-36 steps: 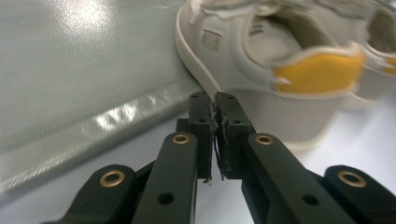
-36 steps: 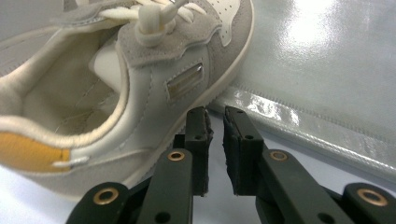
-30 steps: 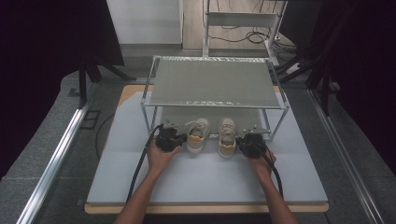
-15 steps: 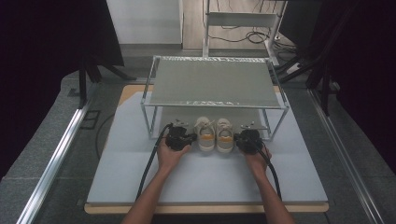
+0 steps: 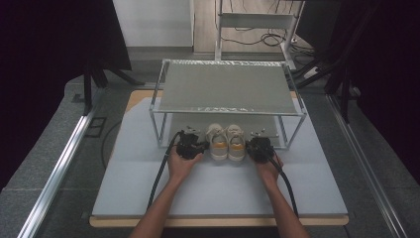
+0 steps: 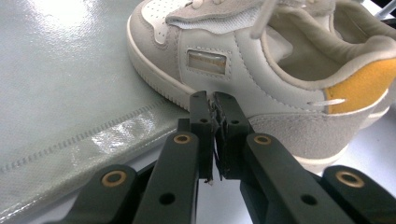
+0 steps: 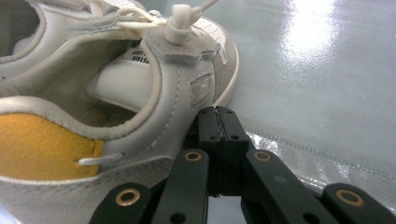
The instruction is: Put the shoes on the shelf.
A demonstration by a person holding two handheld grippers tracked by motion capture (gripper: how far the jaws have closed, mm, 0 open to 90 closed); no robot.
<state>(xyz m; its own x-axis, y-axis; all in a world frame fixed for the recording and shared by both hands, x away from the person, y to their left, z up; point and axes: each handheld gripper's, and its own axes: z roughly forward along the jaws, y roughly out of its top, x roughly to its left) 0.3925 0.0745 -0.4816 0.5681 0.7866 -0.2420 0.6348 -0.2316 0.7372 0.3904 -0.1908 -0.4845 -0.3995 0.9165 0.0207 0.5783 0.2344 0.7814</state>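
Both tools are pushing, not gripping: the left tool (image 6: 212,100) is pressing its closed, empty jaws against the left shoe (image 6: 261,70), while the right tool (image 7: 217,114), jaws just closing on nothing, is nudging the right shoe (image 7: 140,88); the pair sits between them, toes under the rack (image 5: 228,89)

1. The left gripper (image 6: 214,100) rises from below with its two black jaws closed together, nothing between them.
2. Their tips touch the side sole of a white sneaker (image 6: 261,70) with a yellow heel patch.
3. A shiny grey mat (image 6: 70,93) lies to the gripper's left.
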